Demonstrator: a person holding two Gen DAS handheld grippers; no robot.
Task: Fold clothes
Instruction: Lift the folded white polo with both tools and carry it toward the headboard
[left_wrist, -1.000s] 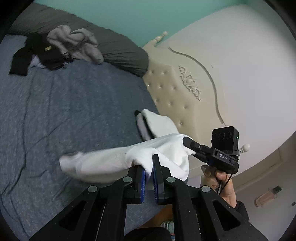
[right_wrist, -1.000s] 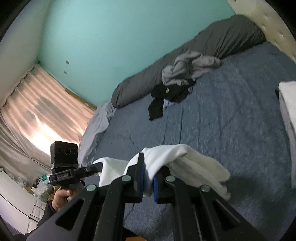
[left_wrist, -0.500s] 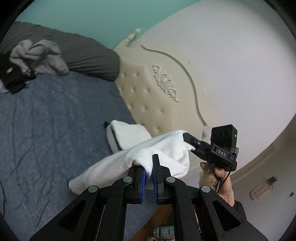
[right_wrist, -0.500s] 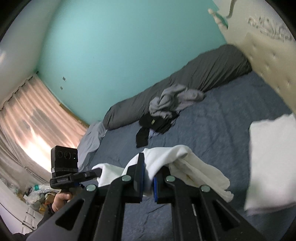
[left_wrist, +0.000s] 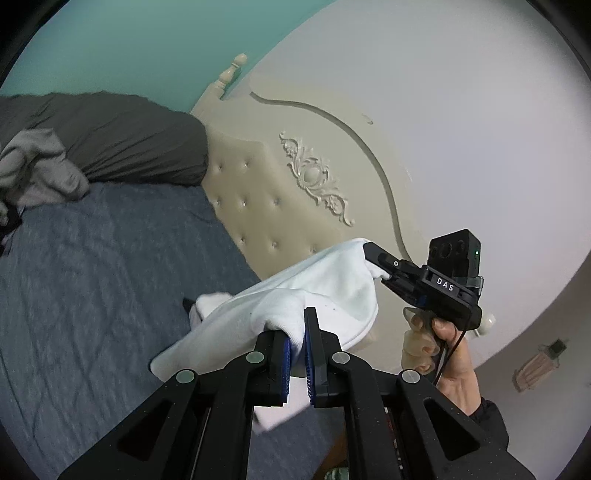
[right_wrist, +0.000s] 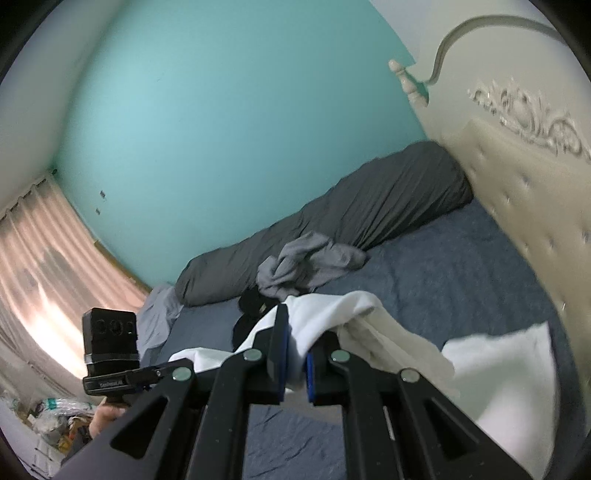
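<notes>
A white garment is held up above the blue bed, pinched tight by the left gripper and the right gripper. It is probably best kept flat and laid down slowly, so no wrinkles are made.

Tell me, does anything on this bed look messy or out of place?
Yes: a crumpled grey garment lies bunched over black clothing against the dark bolster, unfolded, unlike the flat white folded piece near the headboard.

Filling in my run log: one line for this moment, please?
left claw: shut on white garment | right claw: shut on white garment | garment: held above bed | folded white piece: on bed
</notes>
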